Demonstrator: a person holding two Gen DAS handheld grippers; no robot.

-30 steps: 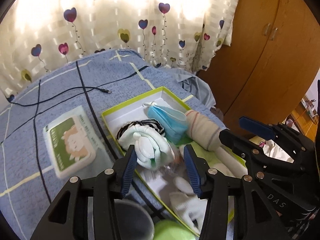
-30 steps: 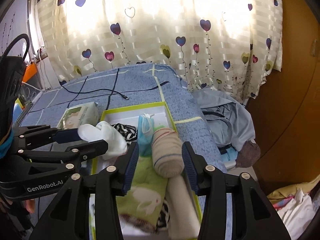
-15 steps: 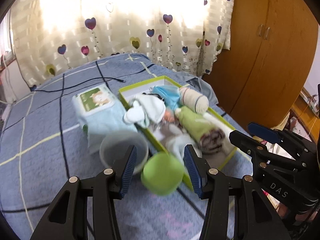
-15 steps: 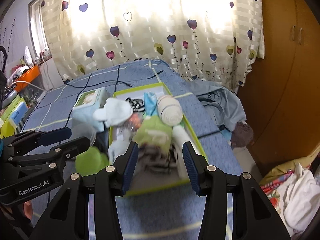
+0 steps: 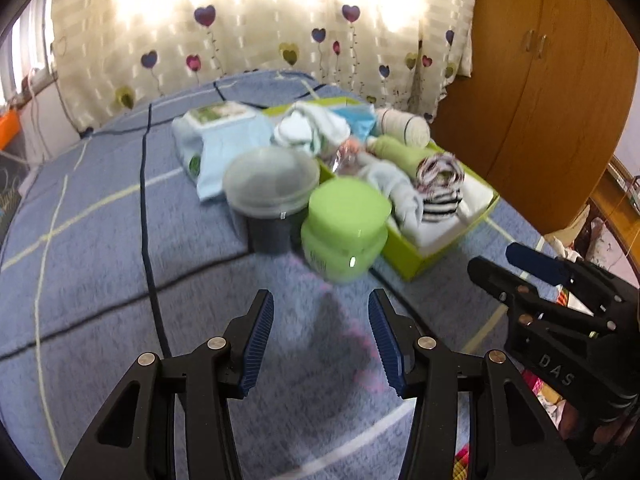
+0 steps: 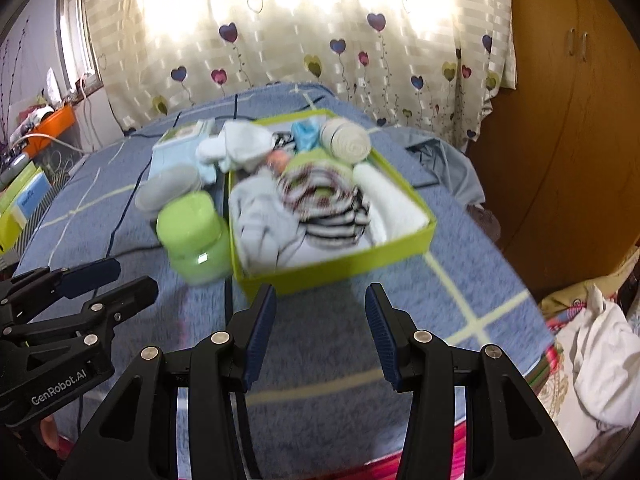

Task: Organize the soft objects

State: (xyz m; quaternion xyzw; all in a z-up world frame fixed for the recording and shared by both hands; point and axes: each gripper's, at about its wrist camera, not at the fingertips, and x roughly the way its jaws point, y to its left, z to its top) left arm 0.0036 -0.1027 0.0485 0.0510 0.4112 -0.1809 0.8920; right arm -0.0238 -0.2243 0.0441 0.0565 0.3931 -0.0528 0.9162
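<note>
A lime-green box (image 6: 340,266) (image 5: 448,248) sits on the blue bed. It holds soft things: a striped roll (image 6: 328,208), pale grey socks (image 6: 260,224), a beige sock roll (image 6: 346,140), a white glove (image 6: 236,146) and a blue face mask (image 6: 306,134). My left gripper (image 5: 320,338) is open and empty, hanging over bare bedspread short of the box. My right gripper (image 6: 320,332) is open and empty just before the box's near wall.
A green jar (image 5: 346,230) and a clear-lidded dark cup (image 5: 270,194) stand left of the box. A wet-wipes pack (image 5: 218,132) lies behind them. A black cable (image 5: 148,216) crosses the bed. A wooden wardrobe (image 5: 532,80) stands at right, with laundry (image 6: 596,360) on the floor.
Both grippers have pulled back from inside the box toward the near end of the bed. The white glove, earlier between the left fingers, lies in the box.
</note>
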